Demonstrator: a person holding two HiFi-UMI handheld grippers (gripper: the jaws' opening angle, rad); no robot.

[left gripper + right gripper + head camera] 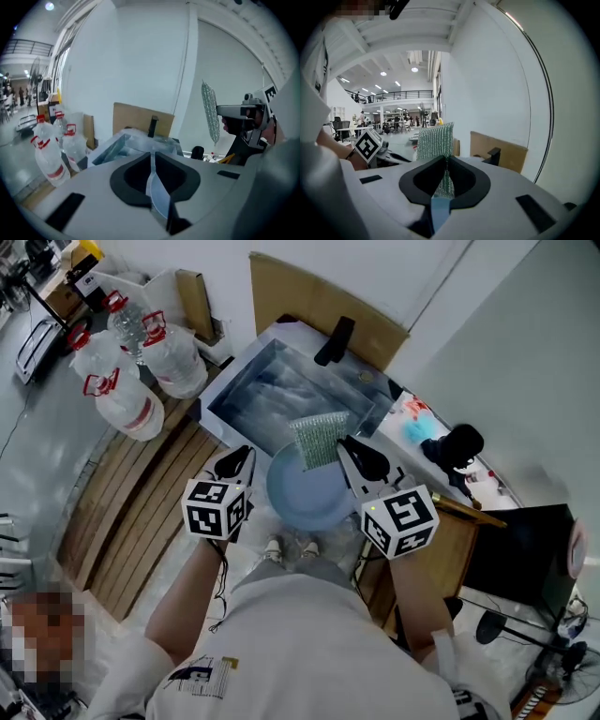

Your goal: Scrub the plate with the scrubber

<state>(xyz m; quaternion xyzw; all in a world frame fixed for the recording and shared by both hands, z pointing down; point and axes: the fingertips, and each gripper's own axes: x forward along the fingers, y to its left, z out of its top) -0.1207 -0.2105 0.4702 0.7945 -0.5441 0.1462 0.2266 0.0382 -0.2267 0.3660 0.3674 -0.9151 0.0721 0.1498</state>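
Left gripper (153, 164) is closed on the rim of a pale blue round plastic plate (309, 493), seen edge-on between its pads. Right gripper (444, 164) is clamped on the lower edge of a green mesh rectangular scrubber (319, 439), which stands upright above the jaws. The plate is held in the air between the two grippers, at the near edge of the sink and above the person's shoes (286, 547). From the head view the scrubber overlaps the plate's upper right part; contact cannot be told. Just beyond is a rectangular grey sink basin (232, 392). Its inside is shiny and crinkled, and whether it holds water is unclear. A black faucet (335, 340) stands at the sink's far rim, with a brown cardboard sheet (300, 296) upright behind it against the white wall. Left of the sink are clear plastic water jugs with red handles (173, 357), grouped close together on the floor beside a wooden slatted platform (131, 512). Right of the sink is a wooden desk (469, 521) with small coloured clutter and a black rounded object (459, 444). A dark flat panel (525, 554) is further right. Nothing sits between scrubber and plate.
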